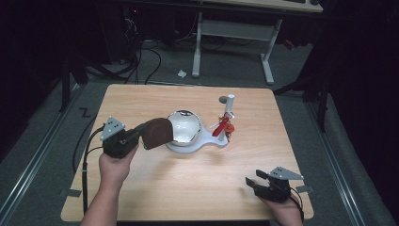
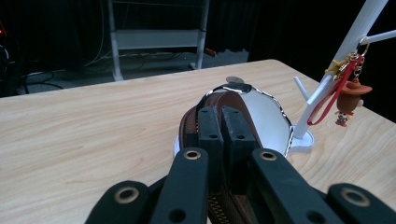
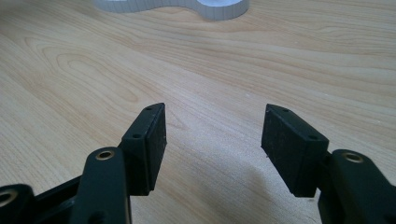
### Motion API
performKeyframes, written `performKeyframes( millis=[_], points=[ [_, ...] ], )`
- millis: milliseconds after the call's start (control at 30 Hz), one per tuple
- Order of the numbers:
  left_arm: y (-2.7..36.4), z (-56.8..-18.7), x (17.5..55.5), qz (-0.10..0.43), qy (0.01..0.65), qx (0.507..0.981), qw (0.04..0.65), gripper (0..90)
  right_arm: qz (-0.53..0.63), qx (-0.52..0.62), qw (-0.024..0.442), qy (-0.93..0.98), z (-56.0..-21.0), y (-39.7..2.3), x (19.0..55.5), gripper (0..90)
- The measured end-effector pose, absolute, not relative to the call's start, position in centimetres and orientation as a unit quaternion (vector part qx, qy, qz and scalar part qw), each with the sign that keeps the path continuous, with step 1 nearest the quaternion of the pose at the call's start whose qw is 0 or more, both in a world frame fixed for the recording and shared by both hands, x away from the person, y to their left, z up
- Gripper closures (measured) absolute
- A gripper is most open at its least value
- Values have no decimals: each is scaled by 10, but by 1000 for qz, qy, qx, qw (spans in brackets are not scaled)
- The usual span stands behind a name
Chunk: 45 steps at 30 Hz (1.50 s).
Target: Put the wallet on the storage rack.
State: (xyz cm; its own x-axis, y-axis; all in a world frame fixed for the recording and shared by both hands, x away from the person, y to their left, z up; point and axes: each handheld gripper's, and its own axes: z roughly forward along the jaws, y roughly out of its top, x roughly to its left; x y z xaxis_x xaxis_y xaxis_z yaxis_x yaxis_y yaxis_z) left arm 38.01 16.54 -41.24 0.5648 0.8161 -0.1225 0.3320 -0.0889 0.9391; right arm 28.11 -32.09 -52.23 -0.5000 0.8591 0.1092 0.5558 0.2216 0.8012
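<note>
The left gripper, clamped on a brown leather zipped pouch, held it just left of the white dish; the right gripper, empty and half open, sat well apart.

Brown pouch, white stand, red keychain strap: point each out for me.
brown pouch (image 1: 157,133): high view, middle of its flat brown side.
white stand (image 1: 230,104): high view, upper part of its upright post.
red keychain strap (image 2: 329,100): left gripper view, the red loop hanging beside the post.
</note>
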Motion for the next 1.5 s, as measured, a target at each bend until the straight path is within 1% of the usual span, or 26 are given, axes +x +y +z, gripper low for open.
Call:
performKeyframes(
  millis=[400, 767, 1167, 1500],
  points=[
    [146, -406, 399, 229, 404, 715, 522, 878, 418, 466, 182, 758, -522, -322, 281, 404],
    [131, -403, 418, 235, 400, 735, 494, 878, 419, 466, 183, 758, -521, -324, 281, 404],
    [121, -410, 430, 236, 410, 749, 464, 875, 419, 465, 179, 759, -522, -324, 282, 404],
    [106, -405, 437, 248, 412, 756, 445, 873, 419, 466, 178, 759, -522, -325, 282, 405]
  ],
)
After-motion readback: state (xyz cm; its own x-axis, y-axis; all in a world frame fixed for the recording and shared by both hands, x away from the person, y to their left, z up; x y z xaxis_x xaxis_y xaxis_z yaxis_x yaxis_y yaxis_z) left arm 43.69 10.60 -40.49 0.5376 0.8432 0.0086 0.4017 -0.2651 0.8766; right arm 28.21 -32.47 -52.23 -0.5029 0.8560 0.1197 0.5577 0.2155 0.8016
